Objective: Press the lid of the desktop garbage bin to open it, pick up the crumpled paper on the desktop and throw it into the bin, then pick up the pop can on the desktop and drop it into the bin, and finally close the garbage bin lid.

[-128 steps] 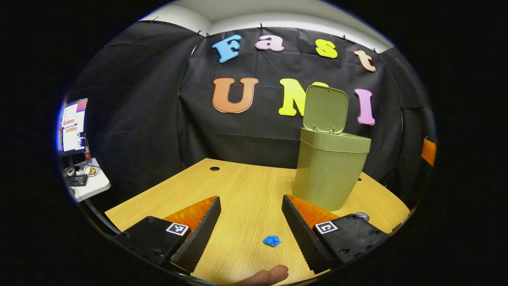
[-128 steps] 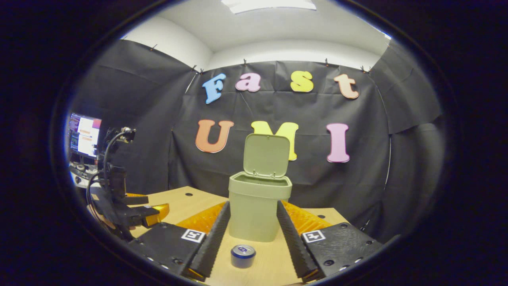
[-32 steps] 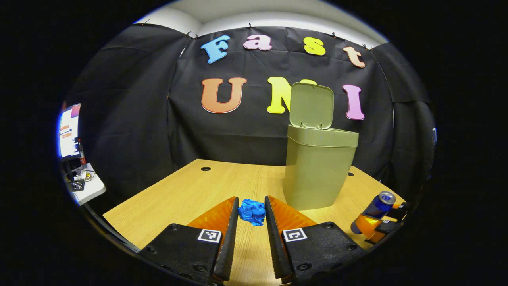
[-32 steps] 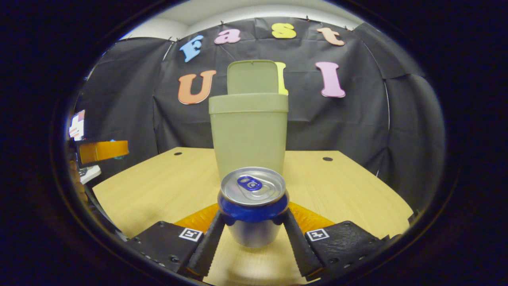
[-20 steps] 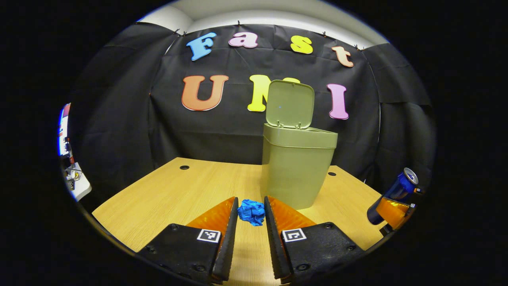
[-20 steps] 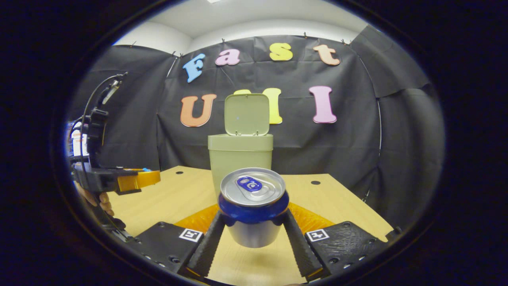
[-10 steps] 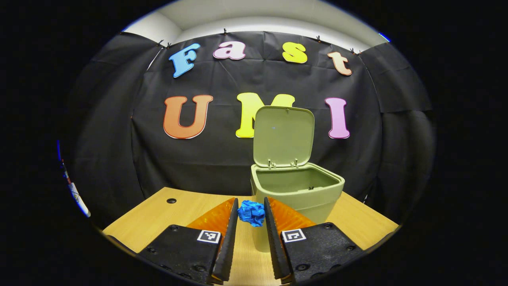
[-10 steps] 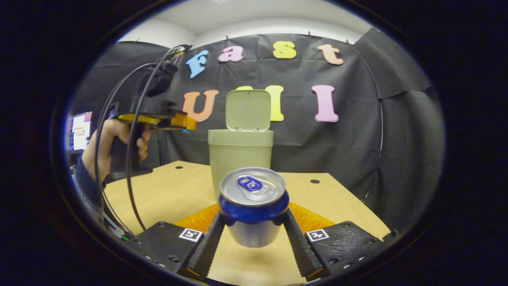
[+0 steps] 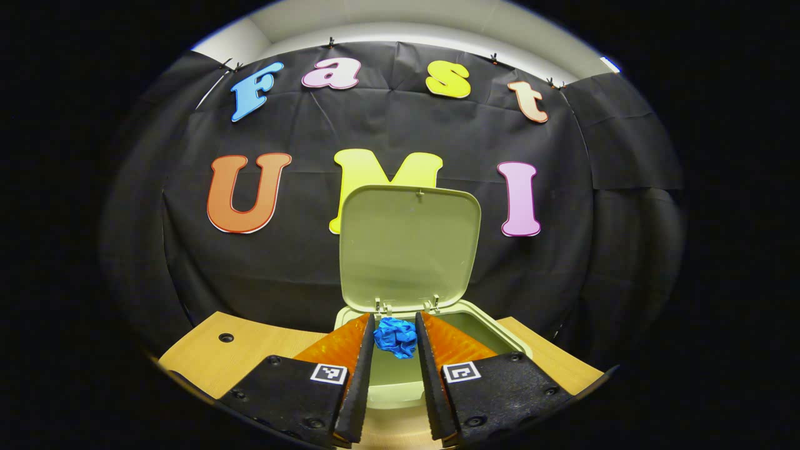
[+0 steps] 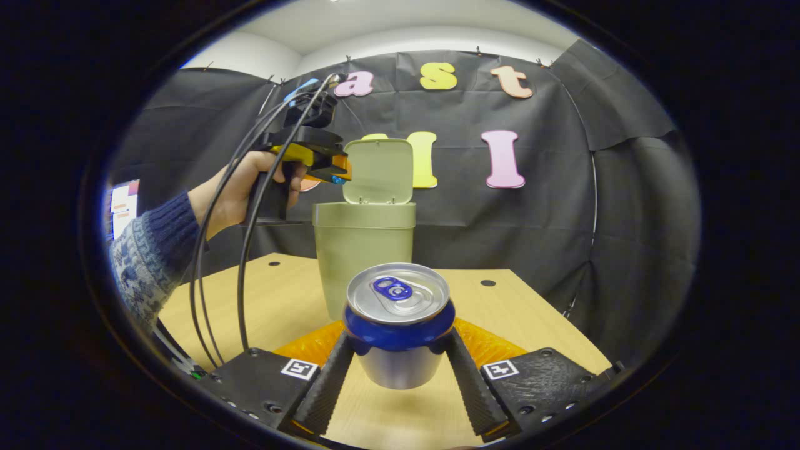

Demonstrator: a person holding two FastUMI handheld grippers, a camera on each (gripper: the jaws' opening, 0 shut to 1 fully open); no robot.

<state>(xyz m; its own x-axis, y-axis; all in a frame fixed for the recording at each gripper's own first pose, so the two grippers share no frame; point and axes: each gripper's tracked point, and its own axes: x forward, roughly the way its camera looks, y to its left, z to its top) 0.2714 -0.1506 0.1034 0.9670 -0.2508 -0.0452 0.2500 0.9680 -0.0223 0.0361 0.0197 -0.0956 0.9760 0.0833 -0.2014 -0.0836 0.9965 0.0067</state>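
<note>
The garbage bin (image 9: 387, 390) stands open on the desk (image 10: 262, 300), lid (image 9: 409, 247) upright. The right gripper (image 10: 397, 369) pinches the pop can (image 10: 399, 325), long axis upright, short of the bin. The left gripper (image 9: 395, 350) pinches the crumpled paper (image 9: 395, 336) directly above the opening, nearer.

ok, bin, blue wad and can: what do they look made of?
Olive-green lidded bin: probably moulded plastic, matte, even colour.
Crumpled blue wad: paper or thin film, sharply creased; unclear which.
Blue-banded pop can: metal, likely aluminium, with a shiny brushed top and pull tab.
</note>
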